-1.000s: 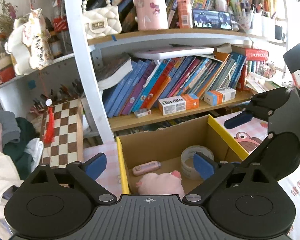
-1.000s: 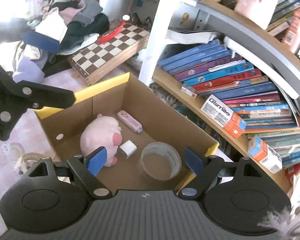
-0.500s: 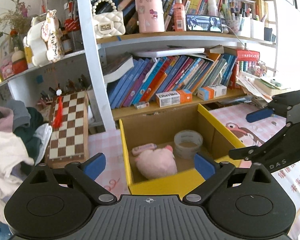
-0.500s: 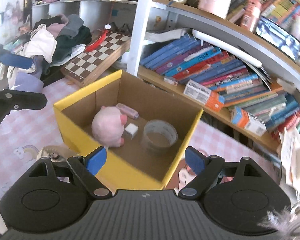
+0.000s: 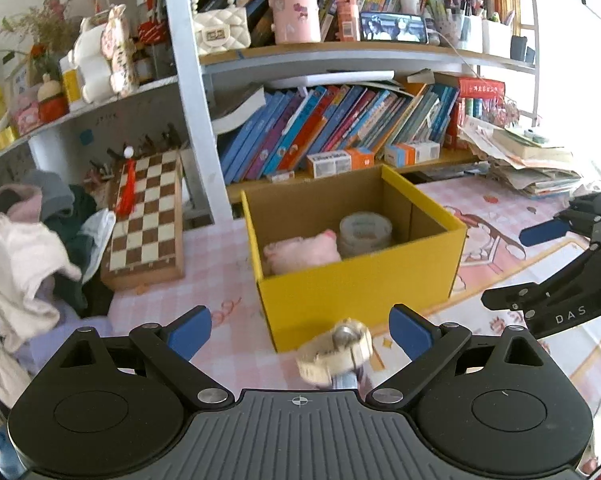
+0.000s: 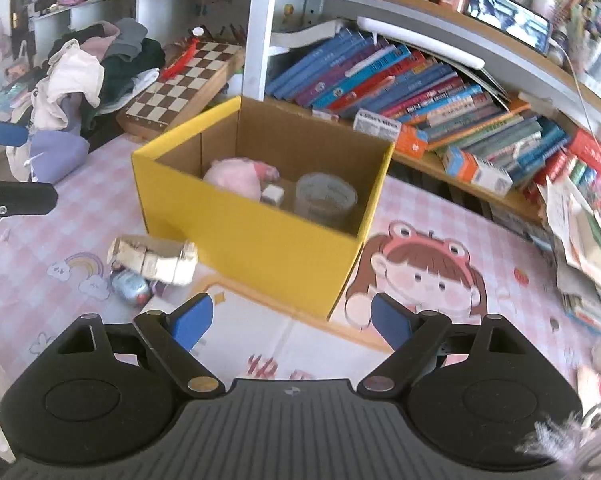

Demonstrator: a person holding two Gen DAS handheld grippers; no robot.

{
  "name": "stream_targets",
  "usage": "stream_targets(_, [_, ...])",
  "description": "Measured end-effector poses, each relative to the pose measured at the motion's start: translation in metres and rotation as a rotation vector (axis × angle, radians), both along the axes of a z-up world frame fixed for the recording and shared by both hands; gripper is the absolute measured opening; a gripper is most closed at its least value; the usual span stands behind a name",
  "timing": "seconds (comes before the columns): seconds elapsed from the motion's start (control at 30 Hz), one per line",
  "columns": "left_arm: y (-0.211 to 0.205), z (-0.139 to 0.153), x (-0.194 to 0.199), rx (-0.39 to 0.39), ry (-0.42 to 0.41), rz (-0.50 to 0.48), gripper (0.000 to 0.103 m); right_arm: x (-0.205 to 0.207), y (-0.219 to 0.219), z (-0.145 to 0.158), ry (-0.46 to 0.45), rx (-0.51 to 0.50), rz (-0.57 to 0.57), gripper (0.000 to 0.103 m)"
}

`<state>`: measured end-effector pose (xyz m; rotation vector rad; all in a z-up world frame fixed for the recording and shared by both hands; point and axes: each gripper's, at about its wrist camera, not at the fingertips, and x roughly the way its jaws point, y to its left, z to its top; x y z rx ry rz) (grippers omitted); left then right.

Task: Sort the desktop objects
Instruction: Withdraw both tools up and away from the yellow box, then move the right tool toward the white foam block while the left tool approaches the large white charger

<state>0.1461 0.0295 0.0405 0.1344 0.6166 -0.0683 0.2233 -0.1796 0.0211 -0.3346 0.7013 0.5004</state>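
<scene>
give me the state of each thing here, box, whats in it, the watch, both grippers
box: open-topped, upright on the mat
plush toy: inside the box
tape roll: inside the box, lying flat
watch: outside, on the mat by the box
left gripper: open, holding nothing
right gripper: open, holding nothing

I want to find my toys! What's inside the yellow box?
Inside the yellow box are a pink plush, a tape roll and a small white cube. The front wall hides the floor near it.
</scene>
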Motion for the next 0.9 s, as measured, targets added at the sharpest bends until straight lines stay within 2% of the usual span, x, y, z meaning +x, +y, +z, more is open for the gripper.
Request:
stream_targets(0.37, [0.002,-0.021,-0.035,0.015,0.038,0.007,0.097,-0.042,-0.002,-0.027,0.041,0.005,-0.082,0.089])
stream_targets(0.67, [0.001,-0.036,-0.057,0.003,0.053,0.047,0.097,-0.074,-0.001,-0.044,0.009,-0.015,-0.15,0.09])
stream_targets(0.9, [0.002,-0.051,-0.069,-0.006,0.087,0.068,0.097,-0.093,-0.002,-0.054,0.028,-0.018,-0.176,0.091])
